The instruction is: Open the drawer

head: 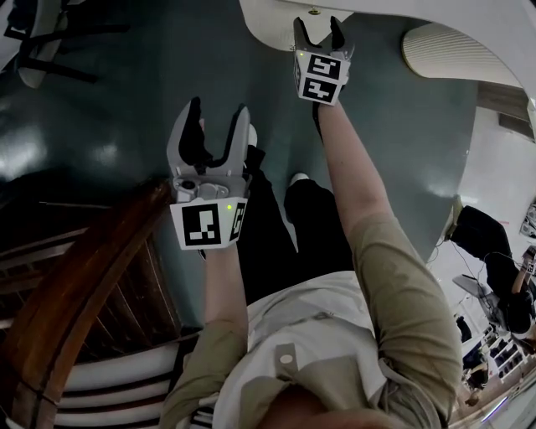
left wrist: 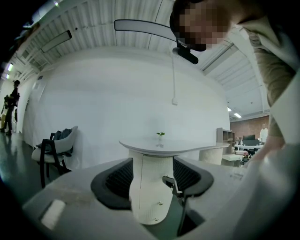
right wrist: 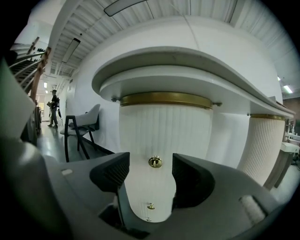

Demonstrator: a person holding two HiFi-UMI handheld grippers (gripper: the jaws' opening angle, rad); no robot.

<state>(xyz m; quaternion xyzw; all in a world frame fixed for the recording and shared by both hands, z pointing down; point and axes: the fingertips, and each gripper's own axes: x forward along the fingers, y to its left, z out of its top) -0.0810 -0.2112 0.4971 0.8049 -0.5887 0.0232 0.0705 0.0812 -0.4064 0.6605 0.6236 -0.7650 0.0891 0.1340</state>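
A white ribbed pedestal (right wrist: 164, 126) under a curved tabletop carries the drawers, each with a small brass knob. The top knob (right wrist: 155, 162) lies straight ahead in the gap of my right gripper (right wrist: 150, 176), whose jaws stand open and apart from it. Two lower knobs (right wrist: 150, 206) show beneath it. In the head view the right gripper (head: 318, 29) points at the pedestal's knob (head: 313, 12). My left gripper (head: 219, 121) hangs further back and lower, open and empty. Its own view shows the left gripper (left wrist: 151, 180) facing the pedestal (left wrist: 150, 197) from a distance.
A dark chair (right wrist: 82, 126) stands left of the pedestal by the white wall. A second ribbed pedestal (right wrist: 262, 140) stands to the right. A wooden stair rail (head: 92, 276) runs close on my left. The floor (head: 126, 100) is dark green.
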